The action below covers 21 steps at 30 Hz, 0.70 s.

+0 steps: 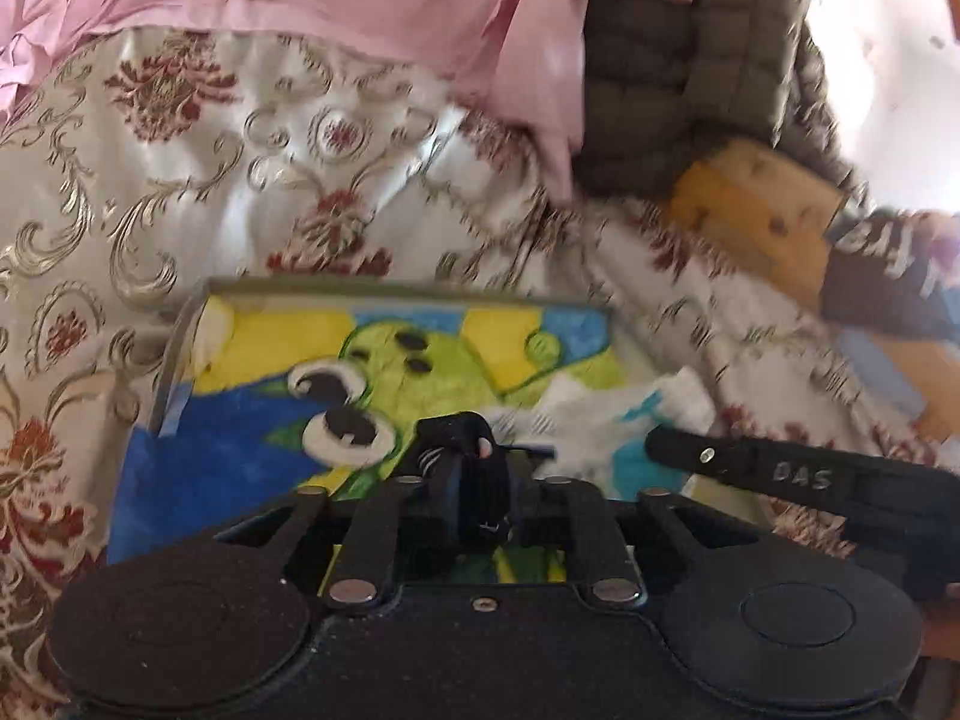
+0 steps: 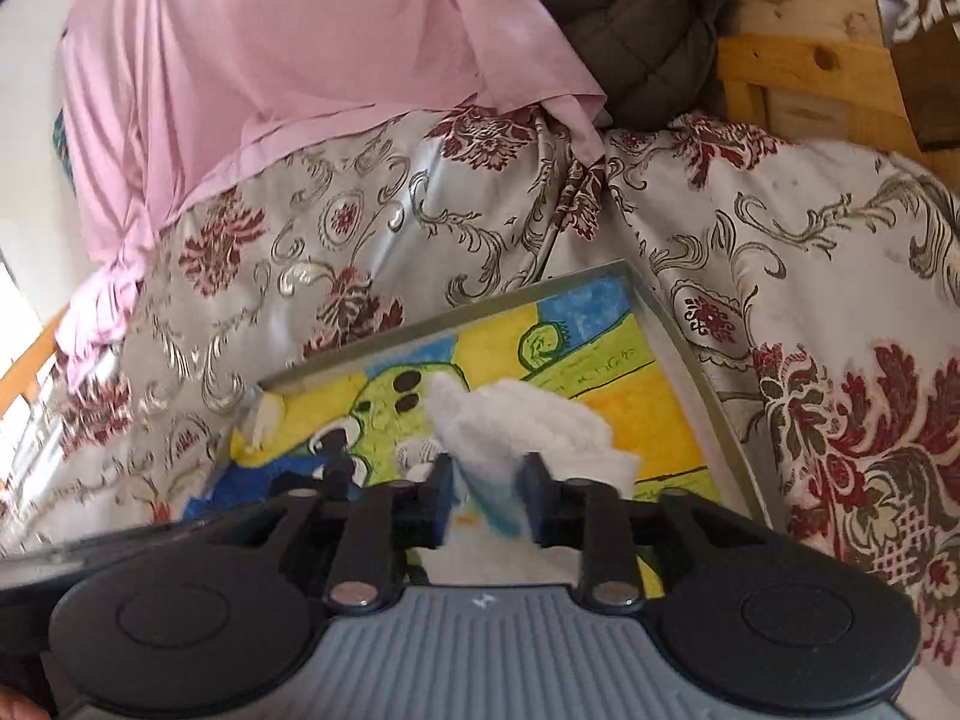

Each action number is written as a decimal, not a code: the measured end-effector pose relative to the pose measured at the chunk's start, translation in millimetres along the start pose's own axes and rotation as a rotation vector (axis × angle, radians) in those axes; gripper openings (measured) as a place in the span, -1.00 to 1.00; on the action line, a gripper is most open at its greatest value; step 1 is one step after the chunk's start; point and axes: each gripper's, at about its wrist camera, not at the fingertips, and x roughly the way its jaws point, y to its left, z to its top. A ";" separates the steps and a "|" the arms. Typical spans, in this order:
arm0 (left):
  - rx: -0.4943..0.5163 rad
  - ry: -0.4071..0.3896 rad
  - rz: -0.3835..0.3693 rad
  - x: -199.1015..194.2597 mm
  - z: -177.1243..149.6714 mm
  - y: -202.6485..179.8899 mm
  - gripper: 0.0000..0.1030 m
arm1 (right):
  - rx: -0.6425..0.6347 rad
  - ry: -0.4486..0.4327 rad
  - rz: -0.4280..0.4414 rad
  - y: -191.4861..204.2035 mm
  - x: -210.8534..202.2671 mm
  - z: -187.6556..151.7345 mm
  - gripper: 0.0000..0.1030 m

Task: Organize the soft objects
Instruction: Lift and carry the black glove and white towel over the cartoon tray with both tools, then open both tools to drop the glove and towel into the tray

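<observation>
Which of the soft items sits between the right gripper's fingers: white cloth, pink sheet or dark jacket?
The white cloth, lying on the colourful tray; pink sheet and dark jacket lie far behind.

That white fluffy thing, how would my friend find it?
Look on the flowery bedspread for the tray with a colourful cartoon picture. The white fluffy cloth lies bunched on it, between the right gripper's fingers. It is the only plain white thing there.
</observation>
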 end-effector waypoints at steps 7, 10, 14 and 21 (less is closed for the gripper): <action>-0.029 -0.009 0.051 -21.2 -2.1 2.1 -0.12 | -0.078 -0.069 -0.060 18.8 -34.4 2.1 0.29; -0.004 -0.063 0.069 -44.7 -1.0 -3.2 0.09 | -0.131 -0.140 -0.076 34.8 -63.3 6.0 0.53; 0.017 -0.175 0.106 -87.7 -4.9 -10.7 0.46 | -0.185 -0.229 -0.092 56.4 -108.8 5.3 0.75; 0.035 -0.312 0.143 -168.9 -15.8 -23.3 0.73 | -0.262 -0.349 -0.121 79.8 -183.5 -10.7 0.97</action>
